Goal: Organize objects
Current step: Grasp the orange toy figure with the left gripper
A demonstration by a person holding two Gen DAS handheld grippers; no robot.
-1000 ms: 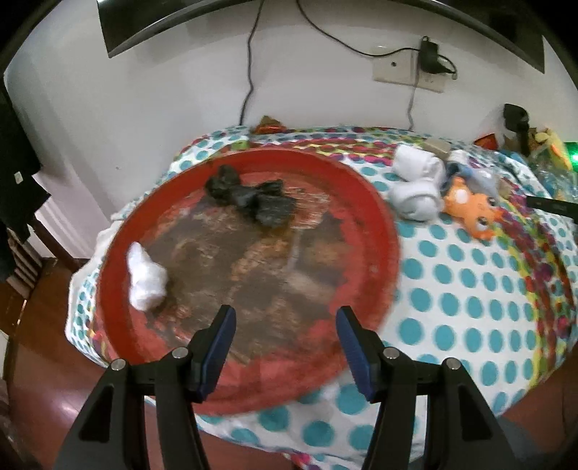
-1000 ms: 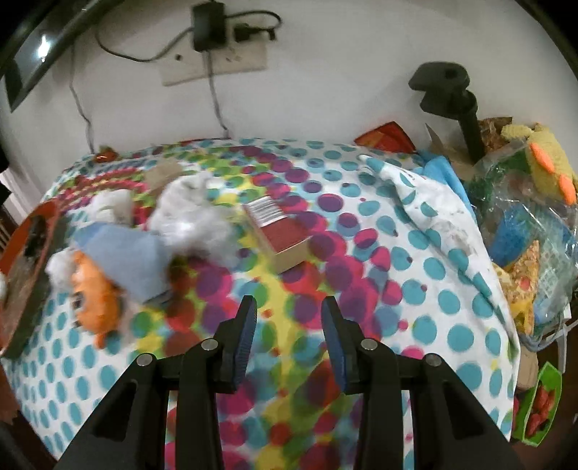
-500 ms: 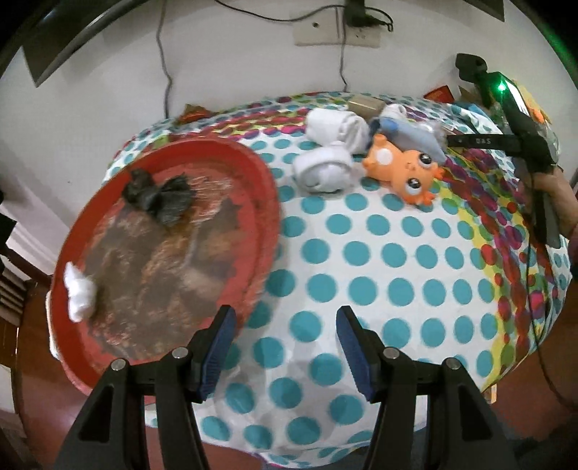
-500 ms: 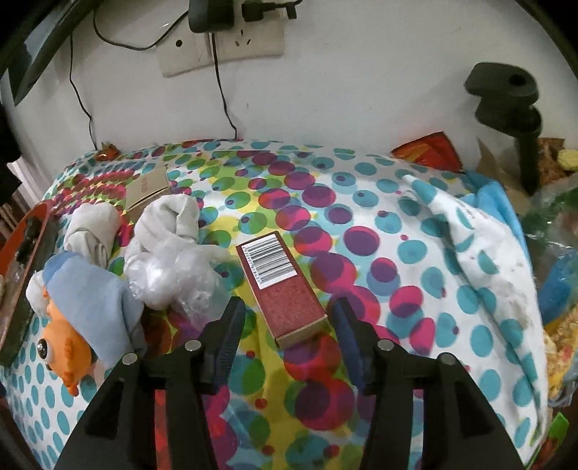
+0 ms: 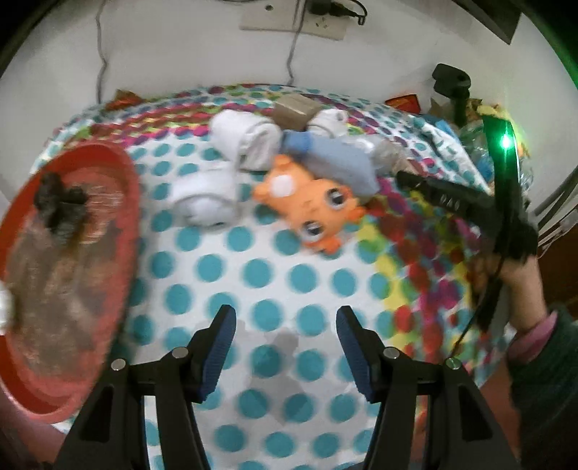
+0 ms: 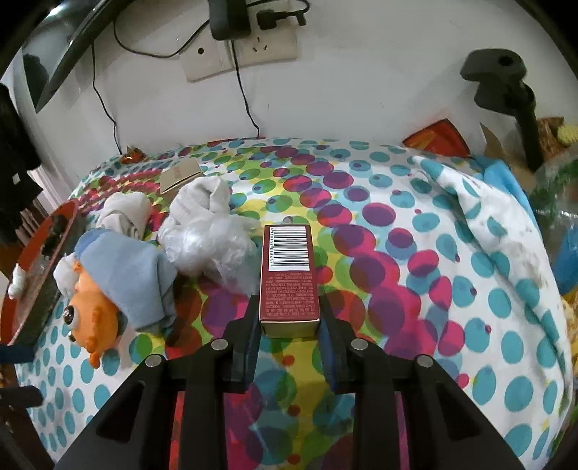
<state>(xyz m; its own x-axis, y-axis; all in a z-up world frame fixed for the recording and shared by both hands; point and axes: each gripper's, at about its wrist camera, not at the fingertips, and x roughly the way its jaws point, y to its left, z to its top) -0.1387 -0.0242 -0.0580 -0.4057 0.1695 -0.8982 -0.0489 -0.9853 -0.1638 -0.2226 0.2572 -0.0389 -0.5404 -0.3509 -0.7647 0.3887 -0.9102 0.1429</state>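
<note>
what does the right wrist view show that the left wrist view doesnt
Only the right wrist view shows the red barcode box, with the right gripper closed on its near end; its jaws have just been closing. It also shows the crumpled clear plastic plainly.

Only the left wrist view shows the left gripper, open over bare dotted cloth, and the person's hand holding the other tool.

Both show the orange toy under a blue cloth, rolled white socks, the red tray and the wall socket.

Left wrist view motion-blurred, right sharp (both fisheye-bent, dark-cornered), under even indoor light.
</note>
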